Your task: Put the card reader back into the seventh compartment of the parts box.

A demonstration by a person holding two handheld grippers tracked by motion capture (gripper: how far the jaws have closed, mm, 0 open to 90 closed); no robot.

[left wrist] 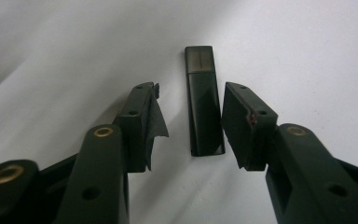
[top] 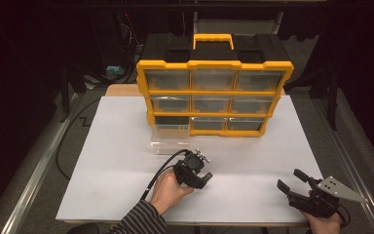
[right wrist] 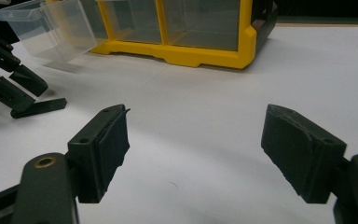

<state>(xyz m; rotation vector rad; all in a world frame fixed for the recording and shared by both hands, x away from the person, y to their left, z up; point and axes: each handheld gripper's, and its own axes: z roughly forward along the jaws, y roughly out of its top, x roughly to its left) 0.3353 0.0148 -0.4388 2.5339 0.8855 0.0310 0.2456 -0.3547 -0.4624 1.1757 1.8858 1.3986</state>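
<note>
- Left tool points down at the white surface, jaws straddling a small dark flat stick, probably a USB drive. It lies flat, long axis running between the pads.
- Jaws are part-way apart. In the left gripper view one pad sits just beside the stick's edge and the other is well apart from it; neither presses on it, so nothing is gripped.
- Right tool rests near the front right corner of the surface, jaws wide apart and holding nothing. From its own view the left tool and the stick show at far left.
- The yellow organiser stands at the back; its bottom-left clear drawer is pulled out toward the left tool. Judged target for the stick.
- Risk 1: the stick is off-centre between the pads. The nearer pad would touch first and push it sideways or spin it on the smooth surface.
- Risk 2: the stick is thin and flat. If the pads close too high they could ride over the top edge and miss; too low and they scrape the surface.
- Risk 3: one pad's lining looks torn and curled; uneven contact could let the stick tilt or slip when lifted.
- Risk 4: the drawer hangs far out; a bump on the way in could knock it loose.
</note>
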